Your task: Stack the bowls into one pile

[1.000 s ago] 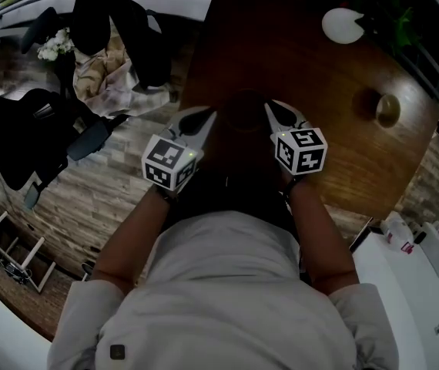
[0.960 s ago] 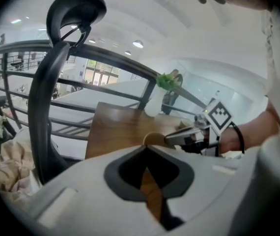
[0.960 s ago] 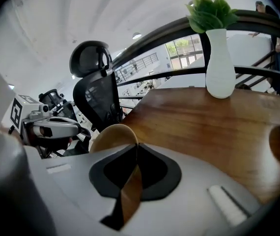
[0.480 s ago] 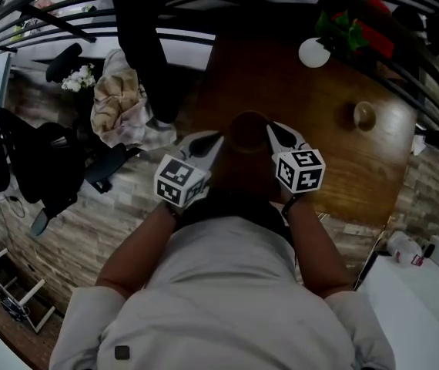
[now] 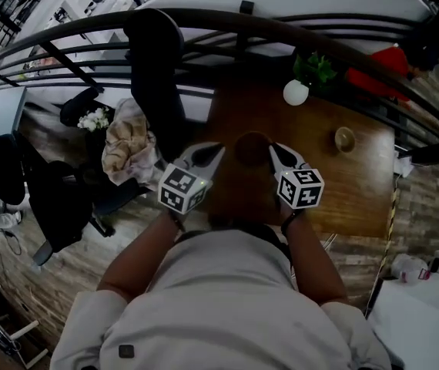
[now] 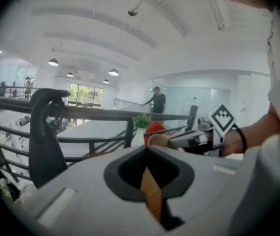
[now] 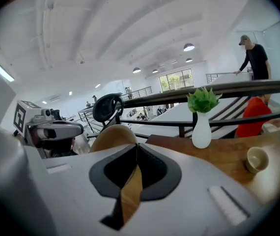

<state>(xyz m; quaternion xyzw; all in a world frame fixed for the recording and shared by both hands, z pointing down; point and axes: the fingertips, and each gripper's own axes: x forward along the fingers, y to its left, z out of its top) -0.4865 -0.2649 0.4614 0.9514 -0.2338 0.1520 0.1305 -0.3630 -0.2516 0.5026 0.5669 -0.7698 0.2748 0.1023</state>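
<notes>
One wooden tabletop (image 5: 323,187) fills the middle of the head view, with a dark railing (image 5: 204,28) curving along its far edge. A black chair (image 5: 152,60) stands at the tabletop's far left corner, against the railing.

The bowl (image 5: 252,148), brown and round, is held up over the near part of the tabletop, between the two grippers and just in front of the person's chest. The left gripper (image 5: 218,152) is clamped on the bowl's left rim. In its own view the jaws are closed, with only a thin brown strip of the bowl's wall pinched between them. The right gripper (image 5: 273,152) is clamped the same way on the opposite rim. In its own view the jaws meet on a narrow brown edge, and the rest of the bowl rises behind them. Each gripper shows across the bowl in the other's view.

A white vase (image 5: 296,92) with green leaves stands near the tabletop's far edge, beside the railing. A small bowl (image 5: 345,139) sits alone toward the right end of the tabletop, well apart from the held bowl.
</notes>
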